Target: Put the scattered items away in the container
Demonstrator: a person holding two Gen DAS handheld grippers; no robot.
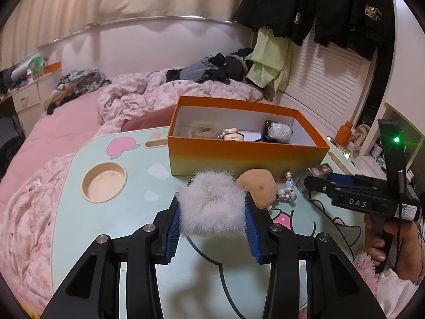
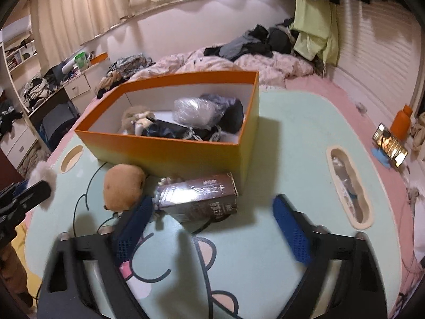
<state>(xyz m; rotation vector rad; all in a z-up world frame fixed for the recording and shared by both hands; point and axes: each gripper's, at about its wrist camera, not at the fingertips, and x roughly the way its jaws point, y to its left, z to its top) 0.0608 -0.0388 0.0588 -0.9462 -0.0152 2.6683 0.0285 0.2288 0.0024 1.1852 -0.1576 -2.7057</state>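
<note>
My left gripper [image 1: 212,210] is shut on a white fluffy pom-pom [image 1: 212,204] and holds it above the table, in front of the orange box [image 1: 244,156]. The box [image 2: 172,154] holds several items. A tan plush toy [image 1: 259,187] [image 2: 123,187], a beaded charm [image 1: 287,192] and a brown milk carton [image 2: 199,196] lie on the table by the box's front wall. My right gripper [image 2: 212,212] is open, its fingers either side of the carton and just short of it. It shows in the left wrist view [image 1: 310,183], by the carton [image 1: 320,171].
The mint lap table [image 2: 292,159] rests on a pink bed with rumpled bedding [image 1: 159,93] and clothes. It has a round cup hole [image 1: 104,186] and a slot [image 2: 349,184]. A phone [image 2: 390,147] and an orange bottle [image 2: 402,126] stand at the right.
</note>
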